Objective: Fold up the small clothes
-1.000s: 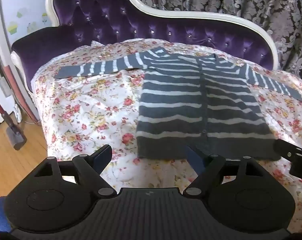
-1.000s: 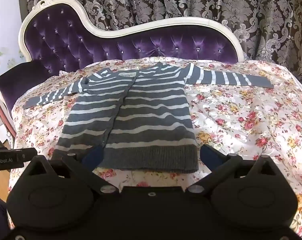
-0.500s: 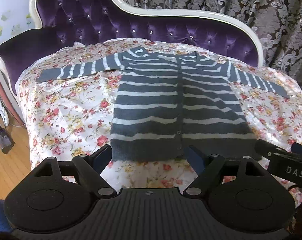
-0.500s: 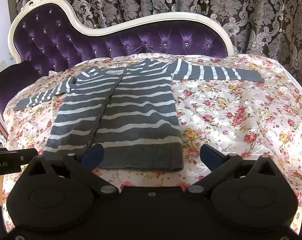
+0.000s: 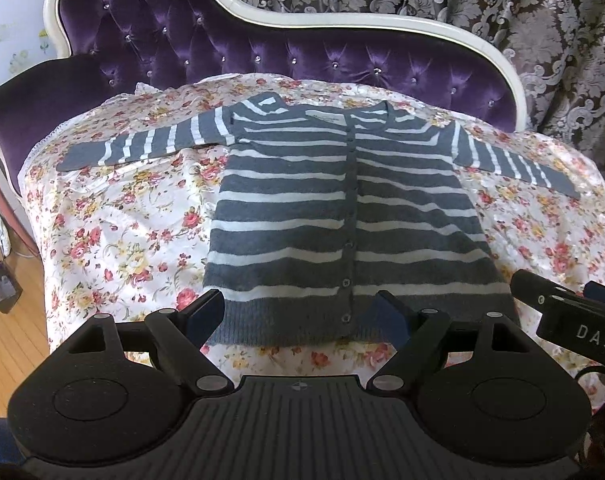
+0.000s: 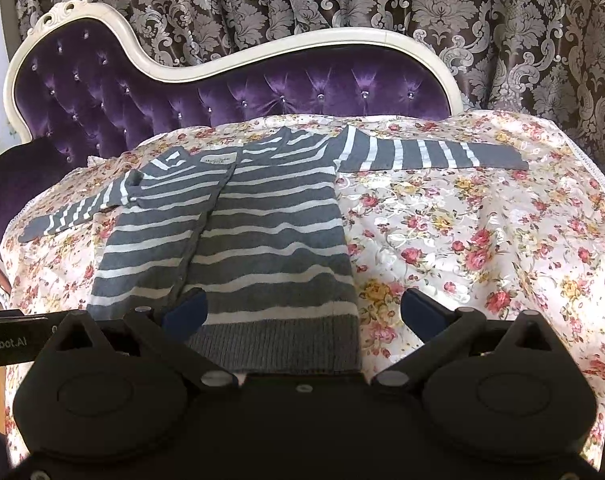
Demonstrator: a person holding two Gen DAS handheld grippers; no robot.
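Nothing is folded yet. The striped cardigan (image 5: 342, 216) lies flat and buttoned on the flowered sheet (image 5: 114, 240) of the sofa, both sleeves stretched out sideways. Its hem sits just ahead of the left claw (image 5: 300, 314), which is spread wide and empty. The right claw (image 6: 302, 312), likewise released, hovers over the hem's other corner. Every fold remains: sleeves in, then body.

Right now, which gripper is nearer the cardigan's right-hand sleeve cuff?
Right. The right gripper sits over the hem corner below that cuff; the left gripper hovers over the hem's other half.
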